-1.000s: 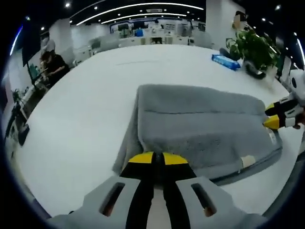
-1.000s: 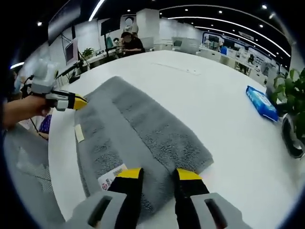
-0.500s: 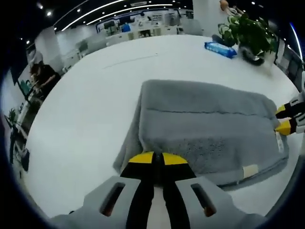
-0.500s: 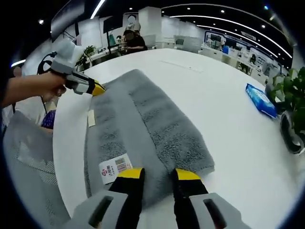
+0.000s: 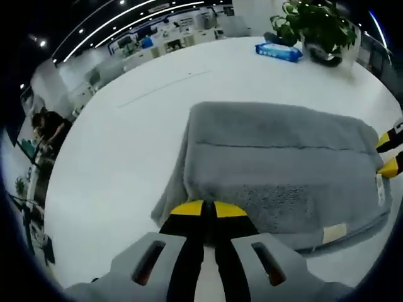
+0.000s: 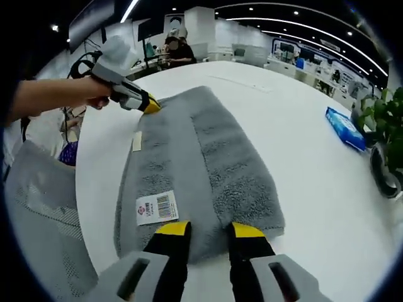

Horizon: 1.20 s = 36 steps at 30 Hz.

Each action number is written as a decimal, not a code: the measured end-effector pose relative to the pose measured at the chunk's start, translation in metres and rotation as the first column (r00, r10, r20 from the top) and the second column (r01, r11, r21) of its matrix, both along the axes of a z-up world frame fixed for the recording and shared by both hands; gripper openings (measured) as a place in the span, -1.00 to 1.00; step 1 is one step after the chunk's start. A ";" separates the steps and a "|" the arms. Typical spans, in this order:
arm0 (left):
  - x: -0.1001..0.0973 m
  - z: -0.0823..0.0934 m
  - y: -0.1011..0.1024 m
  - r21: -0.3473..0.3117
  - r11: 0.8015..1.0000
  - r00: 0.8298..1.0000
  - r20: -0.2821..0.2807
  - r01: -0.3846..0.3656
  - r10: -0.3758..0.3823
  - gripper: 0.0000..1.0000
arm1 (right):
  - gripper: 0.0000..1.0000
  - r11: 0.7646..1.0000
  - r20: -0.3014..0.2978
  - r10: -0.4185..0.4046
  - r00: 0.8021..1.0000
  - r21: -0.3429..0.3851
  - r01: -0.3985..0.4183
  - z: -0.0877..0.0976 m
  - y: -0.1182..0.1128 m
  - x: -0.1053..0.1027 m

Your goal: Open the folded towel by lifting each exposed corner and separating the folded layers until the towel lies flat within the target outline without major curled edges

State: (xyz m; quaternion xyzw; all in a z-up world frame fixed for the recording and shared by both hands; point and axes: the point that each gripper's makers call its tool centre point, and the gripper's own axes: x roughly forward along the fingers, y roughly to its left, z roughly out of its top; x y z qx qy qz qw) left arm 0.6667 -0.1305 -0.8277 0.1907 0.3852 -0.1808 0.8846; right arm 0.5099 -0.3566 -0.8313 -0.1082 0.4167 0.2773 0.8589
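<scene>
A grey folded towel (image 5: 283,163) lies on the white table (image 5: 126,132). My left gripper (image 5: 203,209) has its yellow-tipped jaws pressed together on the towel's near corner. The right gripper view has that gripper at the towel's (image 6: 201,157) far left corner, held by a hand (image 6: 60,97). My right gripper (image 6: 210,230) stands open, its jaws either side of the towel's near edge. A barcode label (image 6: 156,206) lies just ahead of its left jaw. At the right rim of the left gripper view, the right gripper's yellow fingertips (image 5: 390,167) stand apart at the towel's end.
A blue packet (image 5: 278,51) and a potted plant (image 5: 315,25) stand at the table's far side; the right gripper view has them as packet (image 6: 345,129) and plant (image 6: 387,138). A grey mesh chair (image 6: 38,207) stands beside the table's edge. A person (image 6: 176,50) sits beyond the table.
Both cameras have shifted. In the right gripper view the barcode label now shows in full, farther from my jaws. Both grippers stay at their ends of the towel, their jaws unchanged.
</scene>
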 end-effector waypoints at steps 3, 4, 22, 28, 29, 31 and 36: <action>0.007 0.000 -0.005 -0.009 1.000 1.000 -0.005 0.002 -0.002 -0.95 | -0.56 1.000 -0.001 0.005 1.000 -0.002 -0.005 0.000 0.001 -0.005; 0.011 0.000 -0.006 -0.012 1.000 1.000 -0.005 0.007 -0.007 -0.95 | -0.56 1.000 -0.003 0.007 1.000 -0.002 -0.007 0.000 0.001 -0.006; 0.048 0.000 -0.049 0.043 0.992 0.993 0.000 0.115 -0.115 -0.97 | -0.55 1.000 -0.044 0.022 0.999 -0.013 -0.023 0.000 0.011 -0.030; 0.061 -0.001 -0.065 0.063 0.986 0.988 -0.010 0.152 -0.152 -0.97 | -0.55 0.999 -0.048 0.029 0.998 -0.017 -0.030 -0.001 0.018 -0.037; 0.064 -0.001 -0.068 0.075 0.983 0.986 -0.007 0.165 -0.165 -0.97 | -0.55 0.999 -0.051 0.037 0.998 -0.024 -0.038 -0.001 0.020 -0.039; 0.068 -0.001 -0.072 0.090 0.979 0.983 -0.003 0.181 -0.181 -0.97 | -0.54 0.998 -0.052 0.045 0.998 -0.029 -0.047 -0.001 0.022 -0.041; 0.076 0.001 -0.086 0.081 0.975 0.978 0.004 0.206 -0.207 -0.98 | -0.54 0.996 -0.050 0.066 0.997 -0.048 -0.068 -0.002 0.026 -0.045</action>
